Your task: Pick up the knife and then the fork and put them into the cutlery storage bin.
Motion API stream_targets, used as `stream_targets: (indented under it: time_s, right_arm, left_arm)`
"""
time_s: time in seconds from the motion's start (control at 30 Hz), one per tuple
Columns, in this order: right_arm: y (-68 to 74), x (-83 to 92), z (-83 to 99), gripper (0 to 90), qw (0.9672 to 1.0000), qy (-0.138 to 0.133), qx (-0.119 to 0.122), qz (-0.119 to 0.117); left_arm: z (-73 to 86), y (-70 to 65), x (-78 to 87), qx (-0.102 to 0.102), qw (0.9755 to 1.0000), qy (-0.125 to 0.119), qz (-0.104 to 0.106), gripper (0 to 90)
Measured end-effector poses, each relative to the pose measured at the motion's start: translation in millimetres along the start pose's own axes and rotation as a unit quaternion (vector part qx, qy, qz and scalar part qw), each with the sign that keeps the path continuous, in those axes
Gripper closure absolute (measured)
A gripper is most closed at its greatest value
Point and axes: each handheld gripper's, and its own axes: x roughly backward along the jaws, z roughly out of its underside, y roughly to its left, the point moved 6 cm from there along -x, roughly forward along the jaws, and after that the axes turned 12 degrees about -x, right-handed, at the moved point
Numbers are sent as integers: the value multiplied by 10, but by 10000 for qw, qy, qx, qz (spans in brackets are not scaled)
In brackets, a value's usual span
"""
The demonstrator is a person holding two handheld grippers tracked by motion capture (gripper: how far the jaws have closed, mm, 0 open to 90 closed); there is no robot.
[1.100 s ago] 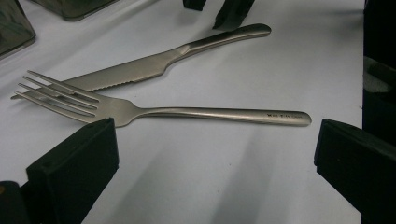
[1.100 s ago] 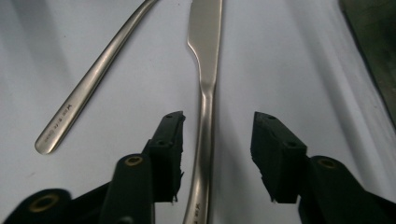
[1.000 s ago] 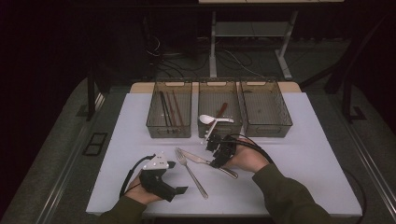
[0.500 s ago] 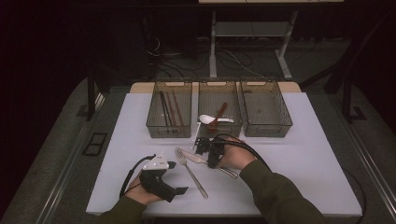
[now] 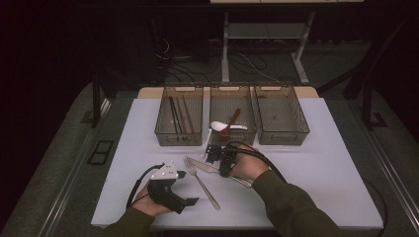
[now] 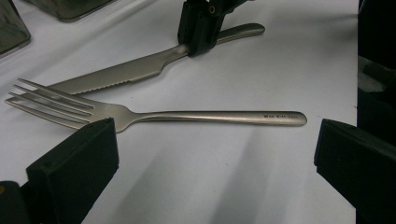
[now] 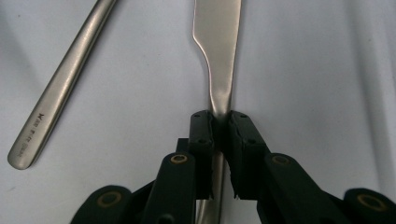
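A steel knife [image 5: 205, 166] and a steel fork [image 5: 202, 183] lie crossed on the white table [image 5: 316, 163]. My right gripper [image 5: 217, 158] points down at the knife's neck. In the right gripper view its jaws have just been closing, and my right gripper [image 7: 221, 122] pinches the knife [image 7: 219, 56] where blade meets handle. The fork's handle [image 7: 65, 79] lies beside it, untouched. My left gripper [image 5: 188, 187] rests on the table, open. In the left gripper view my left gripper [image 6: 215, 140] has nothing between its jaws, and the fork [image 6: 187, 115] lies just ahead of it.
Three clear bins stand side by side at the back. The left bin [image 5: 179, 133] holds chopsticks, the middle bin [image 5: 232, 136] a white spoon [image 5: 220, 126] and a brown one, and the right bin [image 5: 280, 136] looks bare. Cables trail from both grippers.
My right gripper has come left and down from beside the middle bin onto the knife, and its jaws have narrowed around the knife's neck. The left gripper has kept still.
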Motion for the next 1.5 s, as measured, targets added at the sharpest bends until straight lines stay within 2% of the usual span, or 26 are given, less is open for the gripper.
stream_targets:
  time_s: [0.3, 0.37, 0.47, 0.7, 0.83, 0.93, 1.1, 1.17, 1.3, 1.5]
  right_arm:
    - [-128, 56, 126, 807, 9988, -370, -195, -269]
    - [-152, 83, 165, 807, 9974, -513, -317, -385]
    - [-199, 127, 225, 808, 9957, -755, -334, -409]
    - [-294, 228, 385, 808, 9885, -1326, -467, -553]
    - [-345, 286, 483, 809, 9824, -1651, -585, -646]
    - [-374, 326, 559, 809, 9762, -1896, -750, -734]
    - [-443, 375, 689, 809, 9662, -2288, -898, -778]
    - [-469, 388, 737, 809, 9616, -2424, -1011, -800]
    - [-527, 418, 826, 809, 9501, -2699, -1233, -965]
    - [-644, 499, 922, 810, 9404, -2953, -1424, -904]
  left_arm:
    - [-2, -2, 0, 8, 10000, -8, 6, 0]
    - [-3, -2, 3, 11, 10000, -23, 7, 0]
    - [-4, 1, -1, 41, 10000, -38, 15, 0]
    - [2, 5, 5, 25, 10000, -27, 14, 0]
    - [-2, 7, 4, 22, 10000, -47, 19, 0]
    - [-1, 4, 3, 62, 10000, -44, 16, 0]
    - [2, 2, 6, 90, 10000, -39, 5, 0]
    - [3, 4, 6, 94, 9999, -34, 5, 0]
    - [6, 9, 8, 32, 10000, 1, 37, 0]
    - [7, 9, 12, 38, 10000, -8, 34, 0]
